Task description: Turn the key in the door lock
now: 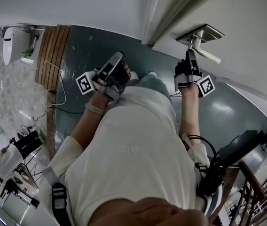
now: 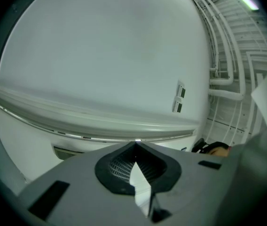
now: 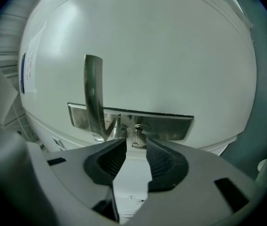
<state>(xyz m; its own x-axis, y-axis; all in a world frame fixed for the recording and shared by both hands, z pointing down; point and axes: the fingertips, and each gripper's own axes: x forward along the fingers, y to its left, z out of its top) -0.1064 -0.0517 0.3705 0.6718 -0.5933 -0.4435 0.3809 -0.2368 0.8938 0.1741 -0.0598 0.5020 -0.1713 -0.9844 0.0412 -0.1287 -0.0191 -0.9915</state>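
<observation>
A silver lock plate (image 3: 171, 125) is fixed to the white door (image 3: 161, 51), with a lever handle (image 3: 94, 93) standing out at its left end. A small silver key (image 3: 137, 137) sits in the keyhole (image 3: 142, 127). My right gripper (image 3: 136, 144) is open, its two dark pads on either side of the key with a gap to each. In the head view the right gripper (image 1: 190, 55) points up at the lock plate (image 1: 204, 32), just beside the handle (image 1: 208, 55). My left gripper (image 2: 136, 147) is shut on nothing, and in the head view this left gripper (image 1: 115, 62) is held away from the door.
The door frame (image 1: 154, 18) runs along the left of the door. A dark floor (image 1: 84, 55) lies below, with a wooden strip (image 1: 51, 55) and a white cable (image 1: 60, 86) at left. A railing and dark equipment (image 1: 239, 149) stand at lower right.
</observation>
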